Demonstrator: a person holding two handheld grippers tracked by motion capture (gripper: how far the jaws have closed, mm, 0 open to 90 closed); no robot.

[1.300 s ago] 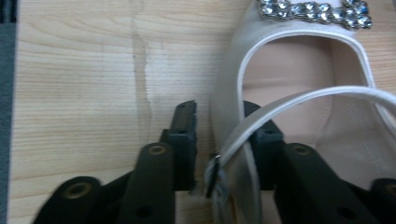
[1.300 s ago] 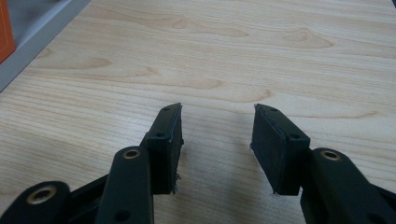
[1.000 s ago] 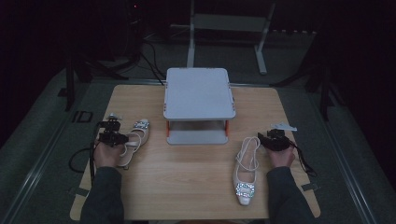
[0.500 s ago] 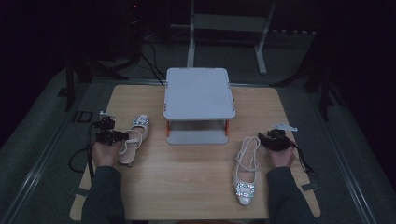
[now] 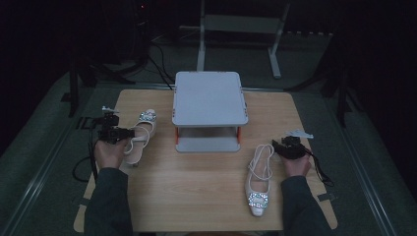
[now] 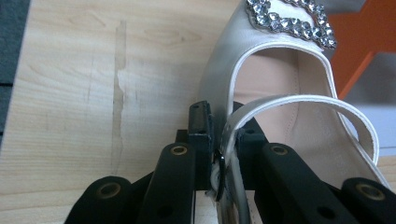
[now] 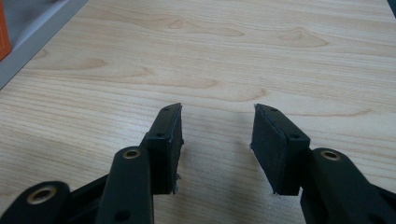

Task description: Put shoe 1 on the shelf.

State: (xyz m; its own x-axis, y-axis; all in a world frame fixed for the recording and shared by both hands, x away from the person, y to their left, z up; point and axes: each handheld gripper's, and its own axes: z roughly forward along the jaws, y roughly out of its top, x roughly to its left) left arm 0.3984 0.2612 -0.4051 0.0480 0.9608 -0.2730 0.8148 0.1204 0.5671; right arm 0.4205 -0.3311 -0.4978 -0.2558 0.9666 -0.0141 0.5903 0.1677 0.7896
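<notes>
Pinching the thin slingback strap (image 6: 285, 103) of a pale satin shoe (image 5: 139, 135), the left gripper (image 6: 219, 140) has its black jaws closed tight on that narrow band, at the table's left side beside the person's left hand (image 5: 110, 151). Smooth ivory upper, peach-toned lining and a glittering rhinestone buckle (image 6: 292, 18) on the toe give the shoe a glossy, dressy look (the strap curves in a neat white loop over the open heel). Its mate, a second shoe (image 5: 259, 179), lies flat on the right half of the table, jewelled toe toward the person, strap just beside the right gripper (image 7: 217, 140), whose matte black pads stand apart with nothing between them, hovering over bare wood. Between the shoes stands a small grey two-tier rack (image 5: 209, 96) with orange legs, square-cornered and plastic-looking. Light wood with wavy grain and a few faint scratches makes up the table (image 5: 196, 196), its corners rounded. Around it the floor is grey-green carpet, and the dim room behind holds a pale metal stand (image 5: 241, 29) and dark cables.
</notes>
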